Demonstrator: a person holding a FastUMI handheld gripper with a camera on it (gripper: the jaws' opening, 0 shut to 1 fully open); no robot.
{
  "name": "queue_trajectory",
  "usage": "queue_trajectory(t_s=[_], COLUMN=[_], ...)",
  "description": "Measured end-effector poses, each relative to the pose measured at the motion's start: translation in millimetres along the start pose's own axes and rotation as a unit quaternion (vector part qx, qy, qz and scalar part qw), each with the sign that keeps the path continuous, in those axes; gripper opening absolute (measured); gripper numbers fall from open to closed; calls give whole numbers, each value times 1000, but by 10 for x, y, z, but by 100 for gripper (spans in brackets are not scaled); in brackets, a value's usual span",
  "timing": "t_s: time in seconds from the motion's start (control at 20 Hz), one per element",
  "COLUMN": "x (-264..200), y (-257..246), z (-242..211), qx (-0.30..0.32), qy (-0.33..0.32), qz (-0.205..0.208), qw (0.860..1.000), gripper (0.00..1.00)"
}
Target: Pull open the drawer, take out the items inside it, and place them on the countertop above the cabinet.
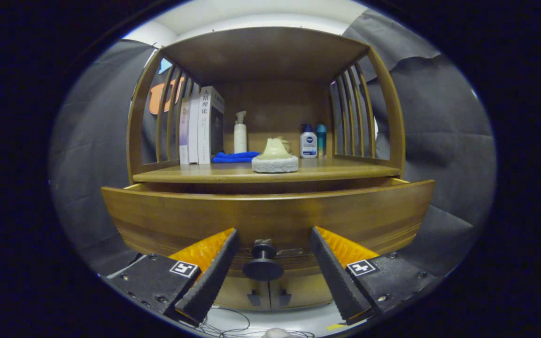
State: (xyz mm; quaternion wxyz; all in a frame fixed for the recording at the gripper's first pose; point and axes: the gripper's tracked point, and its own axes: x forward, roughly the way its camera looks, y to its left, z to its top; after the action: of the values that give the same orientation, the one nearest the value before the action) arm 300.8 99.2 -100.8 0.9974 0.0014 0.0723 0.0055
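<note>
While the drawer (270,213) stands pulled partly out beneath the countertop (345,170), the gripper (274,237) hangs spread wide, its fingers flanking the dark knob (263,264) without touching, as books (202,124), bottles (308,142), a blue cloth (234,157) and a pale dish (274,158) crowd the shelf above.

Staged home booth — wooden cabinet (270,213), books (202,124), lotion bottles (308,143)

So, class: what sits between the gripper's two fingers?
In the gripper view, the drawer knob sits between the open gripper's fingers, neither touching it.
</note>
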Motion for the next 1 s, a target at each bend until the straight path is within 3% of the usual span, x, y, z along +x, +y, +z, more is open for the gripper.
queue_trajectory(t_s=[0.55, 0.85, 1.0], x=[627, 656, 612], y=[22, 25, 21], z=[118, 115, 97], qx=[-1, -4, -22], qy=[-12, -29, 7], qz=[5, 3, 5], qw=[1000, 1000, 1000], gripper=[100, 99, 99])
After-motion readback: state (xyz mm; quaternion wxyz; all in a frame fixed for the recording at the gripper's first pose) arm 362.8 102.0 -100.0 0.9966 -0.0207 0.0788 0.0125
